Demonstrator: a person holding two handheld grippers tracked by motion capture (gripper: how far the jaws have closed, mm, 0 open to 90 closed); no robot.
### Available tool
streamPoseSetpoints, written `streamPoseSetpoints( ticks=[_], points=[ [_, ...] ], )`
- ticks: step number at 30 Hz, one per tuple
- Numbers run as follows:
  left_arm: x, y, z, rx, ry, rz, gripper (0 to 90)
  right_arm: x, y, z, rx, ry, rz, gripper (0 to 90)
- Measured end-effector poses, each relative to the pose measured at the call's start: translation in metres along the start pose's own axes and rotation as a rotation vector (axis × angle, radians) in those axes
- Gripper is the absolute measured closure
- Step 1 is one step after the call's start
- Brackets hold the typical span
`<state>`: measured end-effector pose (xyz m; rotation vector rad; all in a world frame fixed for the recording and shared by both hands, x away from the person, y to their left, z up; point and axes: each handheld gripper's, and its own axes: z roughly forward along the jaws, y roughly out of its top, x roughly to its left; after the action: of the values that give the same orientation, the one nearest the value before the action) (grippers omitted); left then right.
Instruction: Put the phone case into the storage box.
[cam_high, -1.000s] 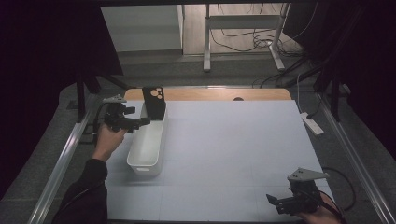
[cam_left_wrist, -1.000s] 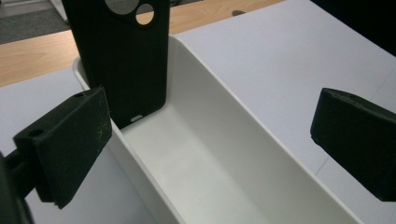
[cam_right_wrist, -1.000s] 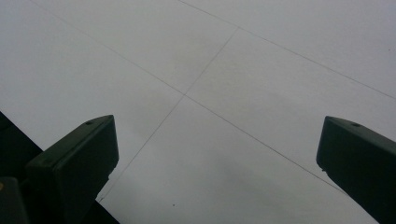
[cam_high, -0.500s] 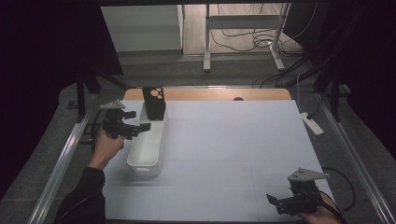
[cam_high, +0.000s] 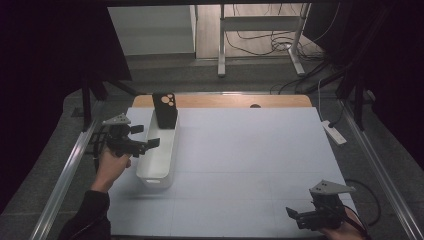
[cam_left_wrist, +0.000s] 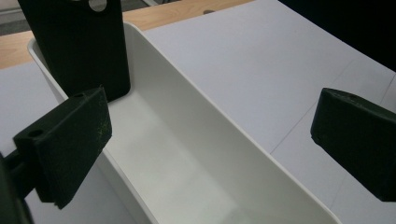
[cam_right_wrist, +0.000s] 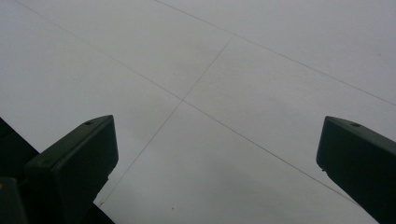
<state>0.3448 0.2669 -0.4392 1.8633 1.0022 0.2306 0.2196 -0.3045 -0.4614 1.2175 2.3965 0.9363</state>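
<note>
A long white bin (cam_high: 159, 159) lies on the left part of the table, and a black phone case (cam_high: 165, 109) stands upright at its far end. My left gripper (cam_high: 145, 137) hovers open at the bin's left rim, pointing across it. In the left gripper view the jaws of the left gripper (cam_left_wrist: 210, 140) stand wide apart over the bare inside of the bin (cam_left_wrist: 187, 158), with the phone case (cam_left_wrist: 79, 42) leaning in the far corner. My right gripper (cam_high: 296, 216) rests low at the table's near right corner. The right gripper (cam_right_wrist: 215, 163) is open over the white tabletop (cam_right_wrist: 243, 74), holding nothing.
The white table (cam_high: 260, 155) has a wooden strip (cam_high: 230, 101) along its far edge. A white power strip (cam_high: 333, 132) lies off the right edge. Metal rails (cam_high: 65, 175) run along both sides, and a desk frame with cables (cam_high: 260, 40) stands beyond.
My left gripper has drawn back toward the person along the bin's left side, away from the phone case. The bin, the case and the right gripper have stayed put.
</note>
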Motion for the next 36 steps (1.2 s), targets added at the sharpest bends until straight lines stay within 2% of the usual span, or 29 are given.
streamPoseSetpoints(
  ticks=[3, 15, 20, 31, 36],
  points=[
    [-0.004, -0.005, -0.003, -0.010, -0.015, -0.006, 0.0, 0.000, 0.000, 0.000, -0.002, 0.000, 0.001, 0.0],
    [-0.022, -0.021, -0.008, -0.010, -0.017, 0.004, 0.0, 0.000, -0.001, -0.001, -0.012, 0.002, 0.004, 0.0],
    [-0.030, -0.028, -0.012, -0.010, -0.005, 0.019, 0.0, -0.001, -0.001, -0.001, -0.011, 0.003, 0.005, 0.0],
    [-0.045, -0.038, -0.019, -0.017, 0.004, 0.021, 0.0, 0.000, -0.001, -0.001, -0.015, 0.007, 0.002, 0.0],
    [-0.054, -0.046, -0.022, -0.016, 0.025, 0.023, 0.0, 0.000, -0.001, -0.002, -0.019, 0.008, 0.000, 0.0]
  ],
)
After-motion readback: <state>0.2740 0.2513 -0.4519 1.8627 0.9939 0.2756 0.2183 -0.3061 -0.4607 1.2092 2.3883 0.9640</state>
